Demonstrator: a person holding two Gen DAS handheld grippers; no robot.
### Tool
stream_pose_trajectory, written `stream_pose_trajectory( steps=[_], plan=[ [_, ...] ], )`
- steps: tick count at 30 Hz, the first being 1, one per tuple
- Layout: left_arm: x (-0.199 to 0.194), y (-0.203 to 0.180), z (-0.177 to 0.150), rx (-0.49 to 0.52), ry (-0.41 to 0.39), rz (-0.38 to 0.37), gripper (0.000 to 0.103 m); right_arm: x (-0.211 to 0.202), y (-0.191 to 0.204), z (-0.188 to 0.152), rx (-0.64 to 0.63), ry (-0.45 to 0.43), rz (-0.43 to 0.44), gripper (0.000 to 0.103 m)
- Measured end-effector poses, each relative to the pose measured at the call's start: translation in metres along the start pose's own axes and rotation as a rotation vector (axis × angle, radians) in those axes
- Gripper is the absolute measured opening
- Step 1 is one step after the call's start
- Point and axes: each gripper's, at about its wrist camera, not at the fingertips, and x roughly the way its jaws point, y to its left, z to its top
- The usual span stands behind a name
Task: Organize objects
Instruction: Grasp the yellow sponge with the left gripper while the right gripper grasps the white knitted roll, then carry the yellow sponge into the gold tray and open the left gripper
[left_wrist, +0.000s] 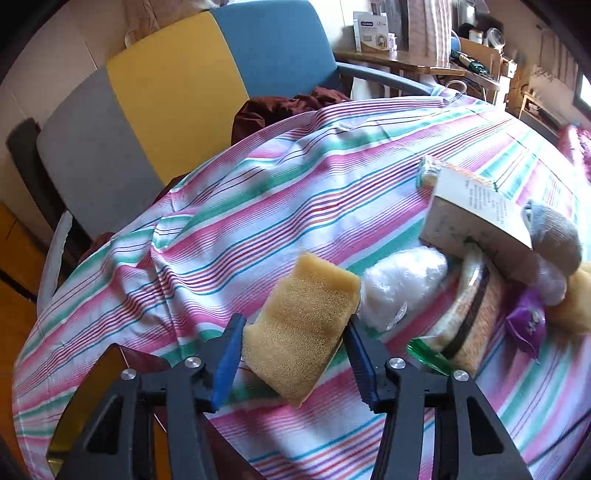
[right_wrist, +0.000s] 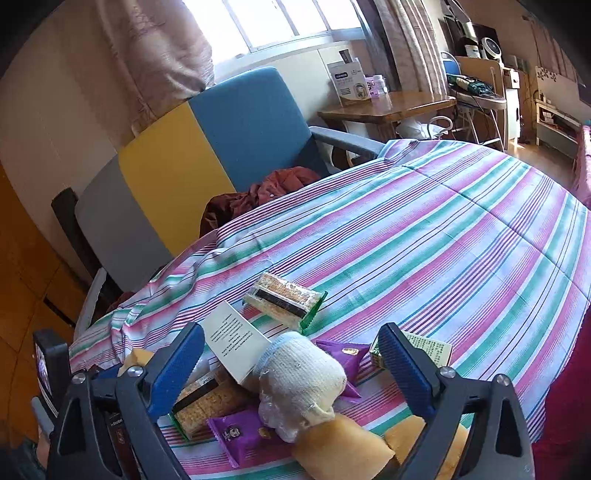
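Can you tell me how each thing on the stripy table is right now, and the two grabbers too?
left gripper: shut on the sponge.
sponge: squeezed between the blue pads, tilted.
right gripper: open, holding nothing.
sock roll: rolled up, lying between the open fingers.
white box: tipped, leaning on the pile.
purple packets: sealed, lying flat.
striped cloth: spread out, bunched at the left edge.

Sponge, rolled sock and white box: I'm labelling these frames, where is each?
sponge (left_wrist: 301, 325), left wrist view, middle of its porous face.
rolled sock (right_wrist: 301, 373), right wrist view, middle of the knit roll.
white box (left_wrist: 476, 210), left wrist view, its printed face.
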Motion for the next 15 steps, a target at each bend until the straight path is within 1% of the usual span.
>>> stream_pose_trajectory(
  steps=[3,8,12,15],
  plan=[
    [-0.017,-0.002,-0.007,-0.034,-0.027,-0.013,0.053,0.003,-0.002,0.0,0.006,0.018,-0.003,0.093],
    [-0.054,0.001,-0.025,-0.105,-0.067,-0.033,0.054,0.01,-0.01,-0.001,0.046,0.062,0.017,0.093],
    [-0.081,0.002,-0.042,-0.162,-0.099,-0.069,0.054,0.017,-0.018,-0.003,0.086,0.098,0.012,0.09],
    [-0.096,0.004,-0.055,-0.211,-0.108,-0.095,0.054,0.02,-0.024,-0.003,0.112,0.117,0.014,0.088]
  ],
)
